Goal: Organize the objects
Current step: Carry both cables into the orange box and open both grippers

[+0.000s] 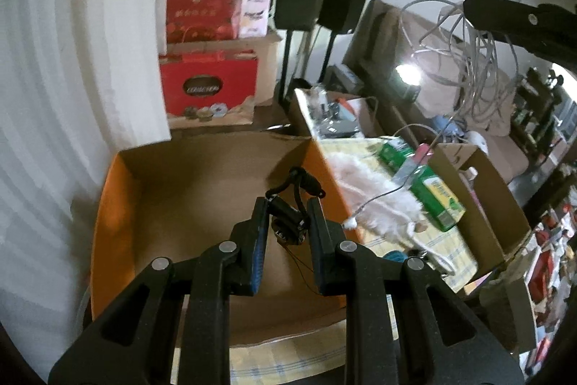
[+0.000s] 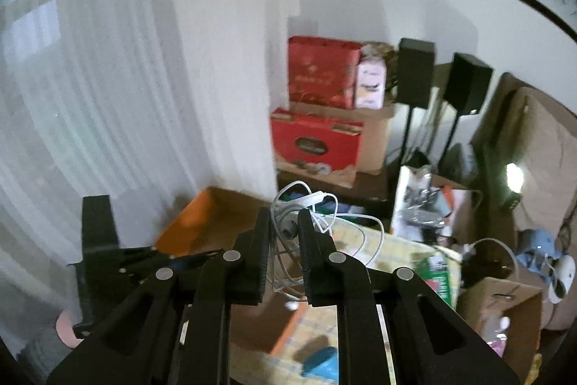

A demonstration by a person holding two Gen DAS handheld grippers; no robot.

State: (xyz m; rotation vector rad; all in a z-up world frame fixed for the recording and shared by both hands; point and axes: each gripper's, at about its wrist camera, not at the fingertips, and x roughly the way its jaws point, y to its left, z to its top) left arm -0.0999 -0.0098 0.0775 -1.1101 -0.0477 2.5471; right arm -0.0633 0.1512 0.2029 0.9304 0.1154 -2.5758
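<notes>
My left gripper (image 1: pixel 287 204) is shut on a small black device with a coiled black cable (image 1: pixel 292 211) and holds it over the open orange-sided cardboard box (image 1: pixel 108 204). The box floor under it is bare. My right gripper (image 2: pixel 283 217) is shut on a bundle of white cables (image 2: pixel 310 204) and holds it in the air above the table, to the right of the same box (image 2: pixel 194 222). The right gripper with its hanging cables also shows in the left wrist view (image 1: pixel 468 60) at the upper right.
A yellow checked cloth (image 1: pixel 443 248) covers the table, with a white fluffy duster (image 1: pixel 375 197), green packets (image 1: pixel 438 193) and a brown carton (image 1: pixel 483 204) on it. Red gift boxes (image 1: pixel 209 85) and two black speakers (image 1: pixel 295 2) stand by the far wall.
</notes>
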